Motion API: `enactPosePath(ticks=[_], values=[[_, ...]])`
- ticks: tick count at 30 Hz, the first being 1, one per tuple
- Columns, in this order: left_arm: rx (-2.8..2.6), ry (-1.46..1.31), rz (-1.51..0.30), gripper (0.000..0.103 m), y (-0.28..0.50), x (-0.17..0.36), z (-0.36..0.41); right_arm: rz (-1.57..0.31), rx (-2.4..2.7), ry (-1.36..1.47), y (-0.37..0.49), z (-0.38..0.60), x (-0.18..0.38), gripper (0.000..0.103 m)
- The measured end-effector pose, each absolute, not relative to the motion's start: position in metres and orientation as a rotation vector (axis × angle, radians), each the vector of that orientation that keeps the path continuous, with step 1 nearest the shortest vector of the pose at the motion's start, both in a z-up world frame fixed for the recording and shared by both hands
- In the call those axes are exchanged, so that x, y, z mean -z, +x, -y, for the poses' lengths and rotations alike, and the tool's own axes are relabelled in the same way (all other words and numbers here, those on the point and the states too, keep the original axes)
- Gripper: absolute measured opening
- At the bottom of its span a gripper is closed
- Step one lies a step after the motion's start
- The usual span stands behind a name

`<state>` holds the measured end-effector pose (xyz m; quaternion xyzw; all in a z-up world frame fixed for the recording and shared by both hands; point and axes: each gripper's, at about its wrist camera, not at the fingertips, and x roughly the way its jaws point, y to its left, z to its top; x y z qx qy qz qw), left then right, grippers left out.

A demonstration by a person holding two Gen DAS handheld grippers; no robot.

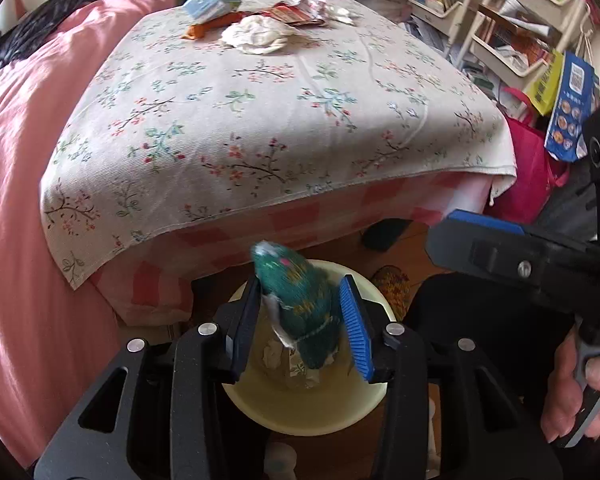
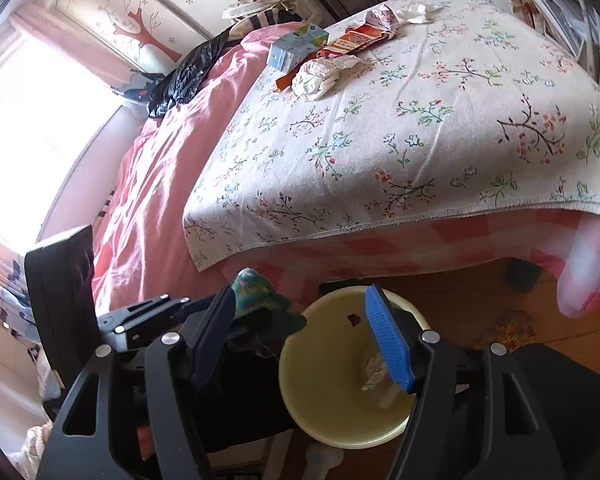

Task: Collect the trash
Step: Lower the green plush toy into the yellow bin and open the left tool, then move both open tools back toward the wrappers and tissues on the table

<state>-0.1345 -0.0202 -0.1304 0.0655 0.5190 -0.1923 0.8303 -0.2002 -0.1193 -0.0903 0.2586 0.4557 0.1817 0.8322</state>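
- The left gripper (image 1: 300,320), low in the frame's centre, has its fingers around a crumpled green foil wrapper (image 1: 304,308) above the pale yellow round plastic bin (image 1: 300,412); whether they pinch it I cannot tell.
- The right gripper (image 2: 304,336) has its fingers spread and empty over the bin.
- More litter lies on the floral cloth (image 1: 260,120) at upper centre: a white crumpled tissue (image 1: 256,34) and a pale blue carton (image 1: 212,2).

Green wrapper (image 1: 300,304); pale yellow bin (image 1: 300,408); floral cream cloth (image 1: 260,120); pink quilt (image 1: 16,200).

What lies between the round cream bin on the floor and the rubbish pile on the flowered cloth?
Only bare flowered cloth, from bin to rubbish pile, in both views.
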Motion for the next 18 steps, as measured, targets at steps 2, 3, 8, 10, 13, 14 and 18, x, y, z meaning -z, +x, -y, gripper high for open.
enactPosePath(ticks=[2, 3, 8, 10, 13, 14, 18], values=[[0.391, 0.113, -1.083, 0.043, -0.132, 0.127, 0.015, -0.964, -0.388, 0.535, -0.2, 0.117, 0.09, 0.066], [0.382, 0.101, -1.071, 0.045, -0.13, 0.125, 0.012, -0.961, -0.388, 0.527, -0.2, 0.116, 0.089, 0.066], [0.334, 0.028, -1.034, 0.047, -0.122, 0.12, -0.002, -0.946, -0.386, 0.484, -0.2, 0.111, 0.088, 0.067], [0.317, 0.008, -1.005, 0.048, -0.121, 0.115, -0.007, -0.941, -0.382, 0.477, -0.2, 0.111, 0.087, 0.068], [0.303, -0.022, -0.969, 0.05, -0.12, 0.109, -0.012, -0.932, -0.377, 0.484, -0.2, 0.111, 0.087, 0.069], [0.296, -0.03, -0.958, 0.051, -0.119, 0.107, -0.014, -0.931, -0.376, 0.486, -0.2, 0.111, 0.087, 0.069], [0.272, -0.067, -0.921, 0.052, -0.119, 0.099, -0.022, -0.921, -0.379, 0.487, -0.2, 0.11, 0.085, 0.07]])
